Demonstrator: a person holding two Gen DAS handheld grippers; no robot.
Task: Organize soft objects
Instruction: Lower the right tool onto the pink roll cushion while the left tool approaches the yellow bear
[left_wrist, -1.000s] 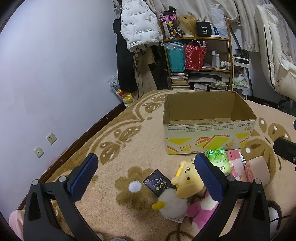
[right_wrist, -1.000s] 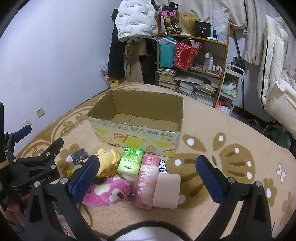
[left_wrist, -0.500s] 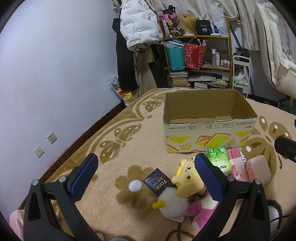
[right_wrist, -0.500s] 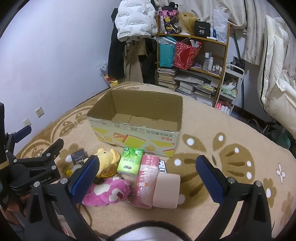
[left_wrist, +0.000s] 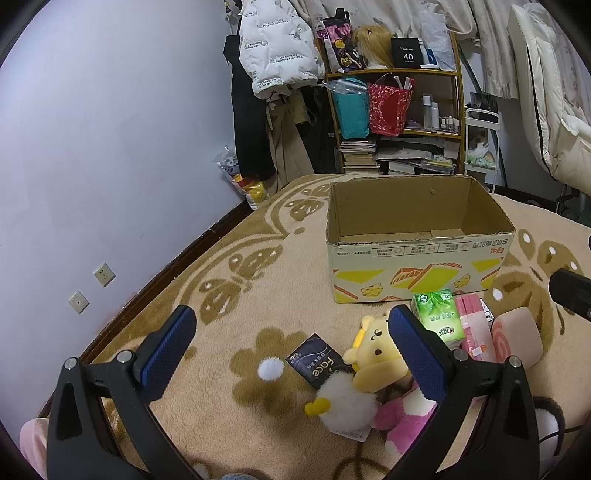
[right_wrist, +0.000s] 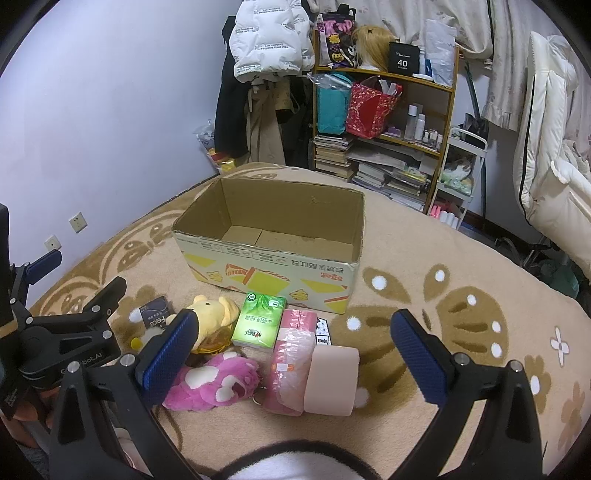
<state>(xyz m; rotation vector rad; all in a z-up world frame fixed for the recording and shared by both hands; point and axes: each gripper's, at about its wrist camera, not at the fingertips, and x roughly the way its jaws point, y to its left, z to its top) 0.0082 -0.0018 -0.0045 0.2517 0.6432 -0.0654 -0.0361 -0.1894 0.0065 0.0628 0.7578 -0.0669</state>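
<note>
An open cardboard box (left_wrist: 421, 254) (right_wrist: 273, 258) stands empty on the carpet. In front of it lie a yellow bear plush (left_wrist: 373, 350) (right_wrist: 214, 317), a pink plush (right_wrist: 214, 380) (left_wrist: 402, 417), a white fluffy toy (left_wrist: 343, 406), a green tissue pack (right_wrist: 260, 319) (left_wrist: 437, 317), a pink wrapped pack (right_wrist: 291, 362) and a pink roll cushion (right_wrist: 332, 380) (left_wrist: 517, 339). My left gripper (left_wrist: 291, 354) is open above the carpet, left of the toys. My right gripper (right_wrist: 291, 354) is open above the pink pack.
A dark "face" packet (left_wrist: 316, 360) lies beside the yellow bear. A cluttered shelf (right_wrist: 384, 122) and hanging coats (right_wrist: 266, 48) stand behind the box. A white chair (right_wrist: 554, 166) is at the right. The wall (left_wrist: 92, 184) runs along the left.
Both views have shifted very slightly; the objects have not moved and both grippers stay open.
</note>
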